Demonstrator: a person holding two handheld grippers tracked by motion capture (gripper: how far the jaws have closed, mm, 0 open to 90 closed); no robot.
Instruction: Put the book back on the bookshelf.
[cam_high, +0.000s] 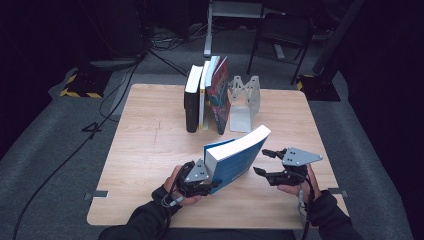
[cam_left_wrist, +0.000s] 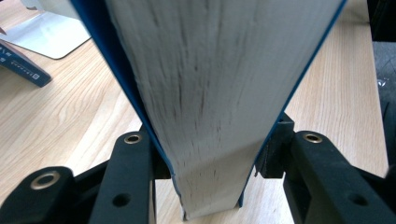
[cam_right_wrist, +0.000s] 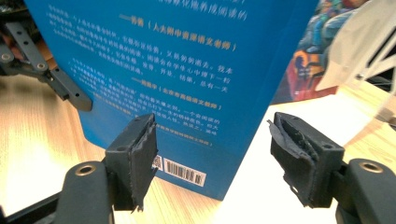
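A thick blue book (cam_high: 237, 160) with white page edges stands tilted on its lower corner near the front of the wooden table (cam_high: 150, 150). My left gripper (cam_high: 212, 182) is shut on its lower left end. In the left gripper view the jaws press both blue covers of the book (cam_left_wrist: 215, 93). My right gripper (cam_high: 260, 161) stands open just right of the book, apart from it. In the right gripper view its worn pads (cam_right_wrist: 140, 154) frame the back cover (cam_right_wrist: 163, 70) with white text and a barcode; nothing is between them.
A row of upright books (cam_high: 205, 95) leans against a grey metal bookend (cam_high: 242, 102) at the table's back middle. The colourful end book (cam_right_wrist: 303, 65) is seen behind the blue one. A chair and cables lie beyond the table.
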